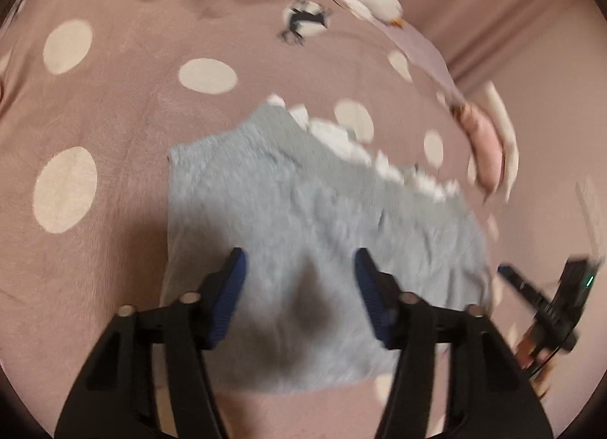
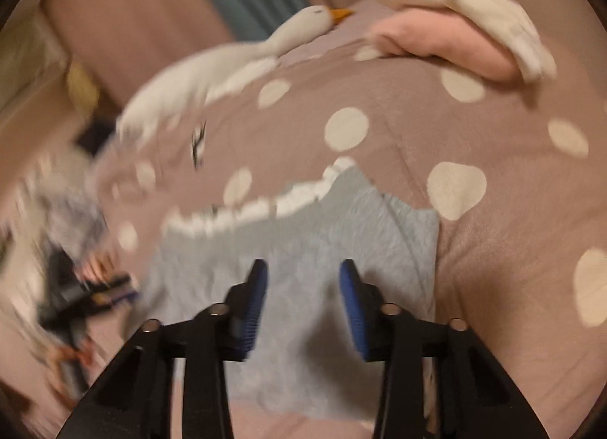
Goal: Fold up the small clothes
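Note:
A small light-blue fuzzy garment point(image 1: 303, 219) with a white frilled edge point(image 1: 341, 139) lies flat on a pink bedspread with cream dots point(image 1: 114, 97). My left gripper point(image 1: 299, 261) is open and empty just above the garment's near part. In the right wrist view the same garment point(image 2: 322, 234) lies below my right gripper point(image 2: 303, 272), which is open and empty over its near part. The right gripper point(image 1: 546, 298) shows in the left wrist view at the garment's right side. The left gripper point(image 2: 95, 295) shows blurred at the left of the right wrist view.
A white plush goose point(image 2: 265, 48) lies at the far edge of the bedspread point(image 2: 493, 249). A pink and white soft item point(image 2: 455, 41) lies beside it. A black embroidered bird point(image 1: 303, 22) marks the spread. Pink curtains point(image 1: 493, 22) hang behind.

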Motion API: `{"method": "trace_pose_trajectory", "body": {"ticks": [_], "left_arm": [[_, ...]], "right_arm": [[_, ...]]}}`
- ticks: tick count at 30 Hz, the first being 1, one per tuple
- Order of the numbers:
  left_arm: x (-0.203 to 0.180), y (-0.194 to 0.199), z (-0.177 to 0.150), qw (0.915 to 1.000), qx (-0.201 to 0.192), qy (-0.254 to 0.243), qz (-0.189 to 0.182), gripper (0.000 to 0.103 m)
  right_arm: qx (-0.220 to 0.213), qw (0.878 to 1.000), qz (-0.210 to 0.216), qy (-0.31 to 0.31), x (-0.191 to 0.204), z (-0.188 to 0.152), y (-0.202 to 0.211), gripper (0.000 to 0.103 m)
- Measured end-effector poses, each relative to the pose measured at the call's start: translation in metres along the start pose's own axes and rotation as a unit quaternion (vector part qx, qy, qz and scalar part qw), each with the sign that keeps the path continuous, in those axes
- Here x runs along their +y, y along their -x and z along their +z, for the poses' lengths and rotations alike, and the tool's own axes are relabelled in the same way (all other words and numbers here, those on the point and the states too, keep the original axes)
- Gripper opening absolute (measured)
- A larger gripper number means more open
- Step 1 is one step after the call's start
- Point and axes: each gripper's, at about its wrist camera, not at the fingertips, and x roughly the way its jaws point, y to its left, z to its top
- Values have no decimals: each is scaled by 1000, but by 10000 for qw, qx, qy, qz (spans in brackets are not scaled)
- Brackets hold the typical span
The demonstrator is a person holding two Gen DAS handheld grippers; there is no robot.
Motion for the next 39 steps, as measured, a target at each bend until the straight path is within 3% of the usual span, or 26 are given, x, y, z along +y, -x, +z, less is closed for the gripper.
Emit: {"method": "trace_pose_trajectory", "body": {"ticks": [3,5,9,17,22,26,31,33,39], "left_arm": [[6,-16,-14,9991,299,-245,178,30],[10,-25,-24,9980,434,-312,334,27],[18,-22,-38,9984,386,-310,258,27],[20,-4,-58,9982,370,-282,384,27],[10,3,-70,9970,439,-291,576,37],[0,13,-85,9942,459,-468,856,55],[-10,30,-102,9928,406,-550,987,60],[-15,38,-107,9927,337,-560,1012,69],[-35,64,-122,9925,131,-665,1020,76]], "right_arm": [[250,9989,-86,393,10,-15,-12,31],[434,9970,-312,551,12,-23,-21,30],[883,9901,-782,758,8,-49,-37,28],[930,9915,-719,555,-2,-63,-23,27],[1010,9898,-789,623,5,-76,-16,27],[902,9925,-567,593,13,-83,0,27],[676,9959,-259,538,24,-94,27,27],[596,9966,-201,526,27,-98,38,27],[367,9986,-25,390,30,-108,65,36]]}}
